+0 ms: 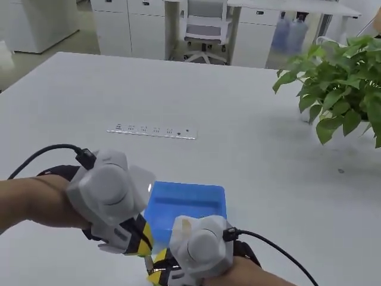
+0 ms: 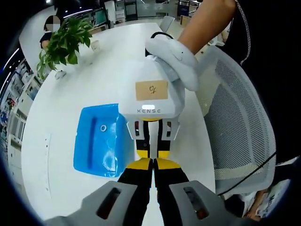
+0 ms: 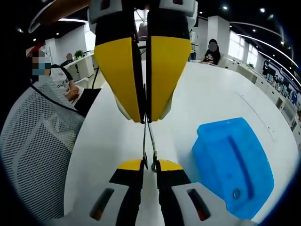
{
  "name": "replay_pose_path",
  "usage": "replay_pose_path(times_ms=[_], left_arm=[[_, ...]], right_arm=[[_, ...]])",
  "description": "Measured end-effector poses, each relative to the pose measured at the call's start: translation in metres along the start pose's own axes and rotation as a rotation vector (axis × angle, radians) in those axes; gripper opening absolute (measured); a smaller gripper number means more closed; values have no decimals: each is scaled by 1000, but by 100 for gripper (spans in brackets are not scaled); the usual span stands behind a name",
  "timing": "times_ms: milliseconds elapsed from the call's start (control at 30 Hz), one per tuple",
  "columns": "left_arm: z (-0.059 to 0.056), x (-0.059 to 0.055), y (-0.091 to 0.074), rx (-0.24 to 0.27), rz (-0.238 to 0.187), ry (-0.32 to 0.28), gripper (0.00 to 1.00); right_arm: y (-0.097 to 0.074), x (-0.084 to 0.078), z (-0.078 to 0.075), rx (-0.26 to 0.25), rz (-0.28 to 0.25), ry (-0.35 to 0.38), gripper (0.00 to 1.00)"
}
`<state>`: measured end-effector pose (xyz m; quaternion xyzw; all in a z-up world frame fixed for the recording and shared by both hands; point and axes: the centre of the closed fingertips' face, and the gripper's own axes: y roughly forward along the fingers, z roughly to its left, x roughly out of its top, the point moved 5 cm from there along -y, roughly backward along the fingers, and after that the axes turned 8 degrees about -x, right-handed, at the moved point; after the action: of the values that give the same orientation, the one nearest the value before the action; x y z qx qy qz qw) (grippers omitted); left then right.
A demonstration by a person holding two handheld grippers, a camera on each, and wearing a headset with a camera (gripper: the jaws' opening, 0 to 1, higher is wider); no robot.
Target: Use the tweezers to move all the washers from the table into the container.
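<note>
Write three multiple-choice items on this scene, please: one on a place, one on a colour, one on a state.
1. Where does the washer lie? A on the power strip; B in the container; C under the plant.
2. What colour is the container? A red; B green; C blue.
3. How do the jaws of the left gripper stand? A shut on the tweezers; B wide open; C gripping the container.

Key:
1 B: in the left gripper view it rests on the container's floor.
2 C: the container is blue in all three views.
3 A: in the right gripper view the yellow jaws pinch the thin tweezers.
</note>
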<state>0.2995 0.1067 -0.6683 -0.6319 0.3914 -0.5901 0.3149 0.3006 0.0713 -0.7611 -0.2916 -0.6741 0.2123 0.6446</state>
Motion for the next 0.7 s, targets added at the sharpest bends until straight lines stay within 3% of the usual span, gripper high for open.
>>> replay_pose_path(times_ms=[700], left_arm=[[4,-2,1,14,6,-7,5]], right_arm=[[2,0,-3,-8,13,5,11]])
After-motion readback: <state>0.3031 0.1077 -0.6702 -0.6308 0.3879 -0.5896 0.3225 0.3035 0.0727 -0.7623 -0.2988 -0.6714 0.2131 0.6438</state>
